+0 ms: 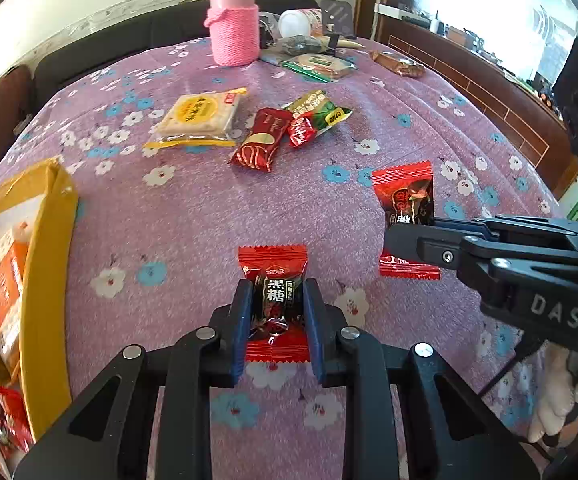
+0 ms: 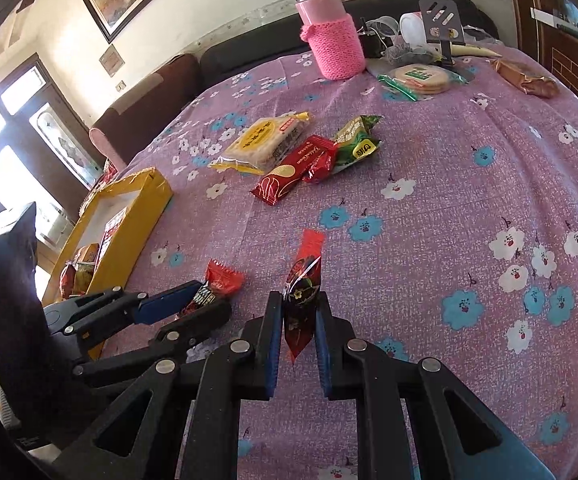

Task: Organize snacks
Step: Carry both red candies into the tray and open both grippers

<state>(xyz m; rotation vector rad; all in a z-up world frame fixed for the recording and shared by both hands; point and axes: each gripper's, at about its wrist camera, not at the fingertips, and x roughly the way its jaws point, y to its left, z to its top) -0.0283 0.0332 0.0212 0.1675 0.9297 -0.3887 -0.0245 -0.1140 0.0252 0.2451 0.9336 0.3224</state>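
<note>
L gripper (image 1: 276, 312) clamped on red-black candy (image 1: 273, 300), near centre of the floral tablecloth (image 1: 193, 216). R gripper (image 2: 299, 320) clamped on a second red candy (image 2: 303, 292), held edge-on. Yellow box (image 1: 45, 280) at left; other snacks (image 1: 257, 140) farther back.

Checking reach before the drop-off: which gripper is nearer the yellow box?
Left. The left gripper, shut on a red candy, sits beside the yellow box; the right gripper, holding another candy, is farther away.
</note>
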